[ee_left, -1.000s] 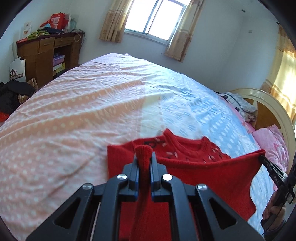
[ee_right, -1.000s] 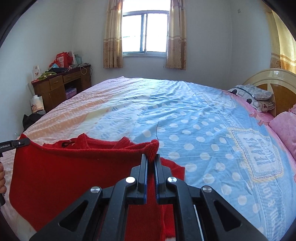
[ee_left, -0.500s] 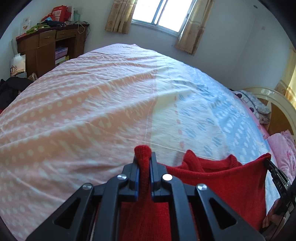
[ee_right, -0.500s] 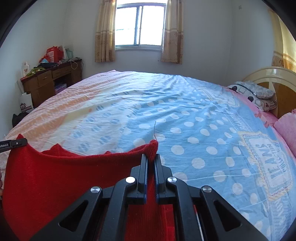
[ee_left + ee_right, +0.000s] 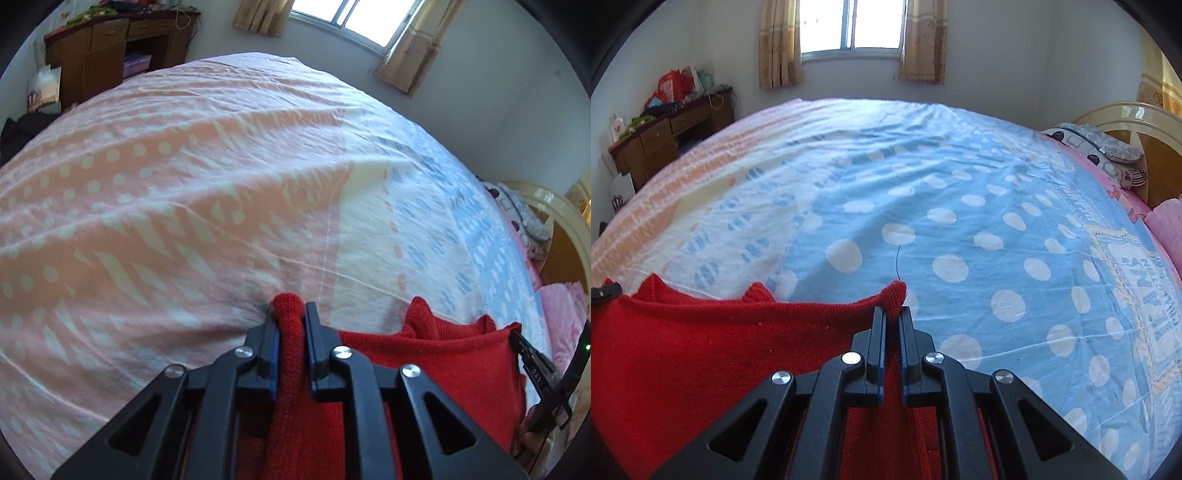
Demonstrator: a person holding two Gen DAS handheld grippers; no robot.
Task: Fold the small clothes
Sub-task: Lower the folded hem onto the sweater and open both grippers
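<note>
We hold the red sweater clamped in both jaws above the bed; at twelve o'clock, uneven pulling could skew the fold.

I see a solid red knit sweater in my black grippers, left gripper and right gripper. The bedsheet is blue with white polka dots toward 3 o'clock, and peach-pink with white dots and dashes toward 9 o'clock. At 10 o'clock stands a dark brown wooden desk.
</note>
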